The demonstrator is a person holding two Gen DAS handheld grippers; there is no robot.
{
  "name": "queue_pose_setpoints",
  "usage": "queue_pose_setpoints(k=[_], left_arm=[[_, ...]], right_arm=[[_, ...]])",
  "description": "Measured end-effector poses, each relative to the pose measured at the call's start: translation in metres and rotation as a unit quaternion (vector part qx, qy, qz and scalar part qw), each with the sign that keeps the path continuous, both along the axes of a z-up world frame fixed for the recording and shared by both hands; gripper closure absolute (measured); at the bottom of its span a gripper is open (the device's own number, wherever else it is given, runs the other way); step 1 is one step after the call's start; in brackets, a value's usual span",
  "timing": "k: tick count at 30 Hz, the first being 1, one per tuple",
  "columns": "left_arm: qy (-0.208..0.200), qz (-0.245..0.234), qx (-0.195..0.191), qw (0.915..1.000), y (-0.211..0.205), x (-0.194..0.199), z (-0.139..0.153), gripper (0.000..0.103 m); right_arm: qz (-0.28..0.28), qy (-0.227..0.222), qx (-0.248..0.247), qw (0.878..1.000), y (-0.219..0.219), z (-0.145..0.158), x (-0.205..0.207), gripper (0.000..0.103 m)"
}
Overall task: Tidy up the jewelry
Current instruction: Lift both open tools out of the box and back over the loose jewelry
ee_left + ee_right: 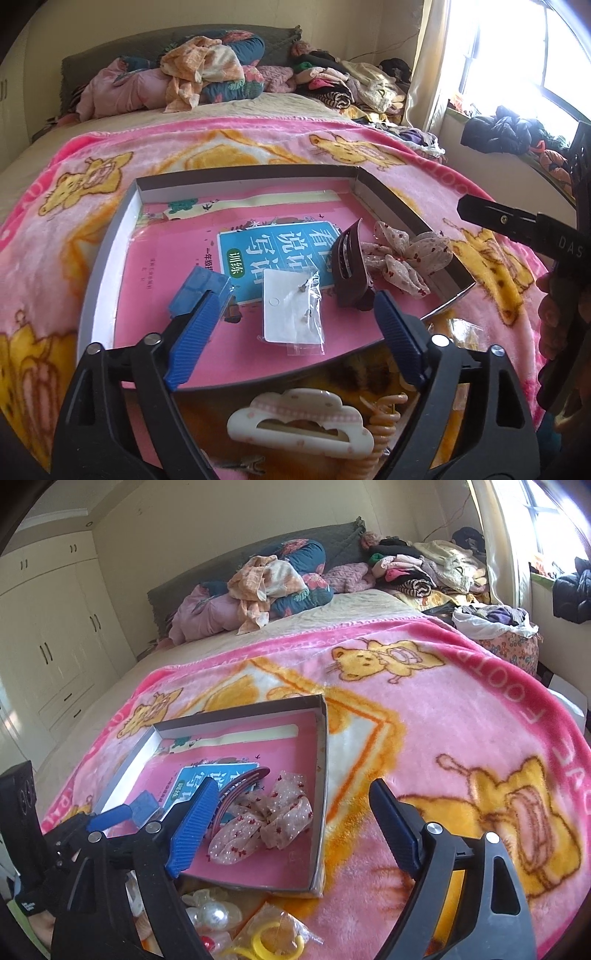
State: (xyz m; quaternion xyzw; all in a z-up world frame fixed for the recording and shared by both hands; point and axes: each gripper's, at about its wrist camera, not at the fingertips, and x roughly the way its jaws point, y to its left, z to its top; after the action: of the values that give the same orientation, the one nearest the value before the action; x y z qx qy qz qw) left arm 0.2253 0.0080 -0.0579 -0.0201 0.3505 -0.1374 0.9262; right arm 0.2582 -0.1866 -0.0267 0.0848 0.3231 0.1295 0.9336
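Pink blanket [55, 258], both grippers angled downward, jaws apart

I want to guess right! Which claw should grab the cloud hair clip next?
Probably the left claw: it is open, and the cloud clip lies just below it outside the box. The right claw's view doesn't show it.

I see the box [365, 188] lying on the bed's blanket [74, 229]; inside, the earring card [291, 314] lies left of the comb [349, 266], the bow [406, 258] rightmost.
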Motion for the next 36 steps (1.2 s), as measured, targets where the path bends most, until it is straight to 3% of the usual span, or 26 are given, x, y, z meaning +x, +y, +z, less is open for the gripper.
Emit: queue_pose_setpoints(k=[11,36], left_arm=[[-0.028,0.010,0.004,0.9995,0.005,-0.021,0.021,0.014],[-0.067,0.043,-0.003,0.9968,0.035,-0.069,0.046,0.012]], right_arm=[[0.003,-0.022,-0.004,1.000,-0.001,0.014,-0.028,0.020],[0.041,-0.072,-0.033,0.996,0.014,0.035,-0.097,0.019]])
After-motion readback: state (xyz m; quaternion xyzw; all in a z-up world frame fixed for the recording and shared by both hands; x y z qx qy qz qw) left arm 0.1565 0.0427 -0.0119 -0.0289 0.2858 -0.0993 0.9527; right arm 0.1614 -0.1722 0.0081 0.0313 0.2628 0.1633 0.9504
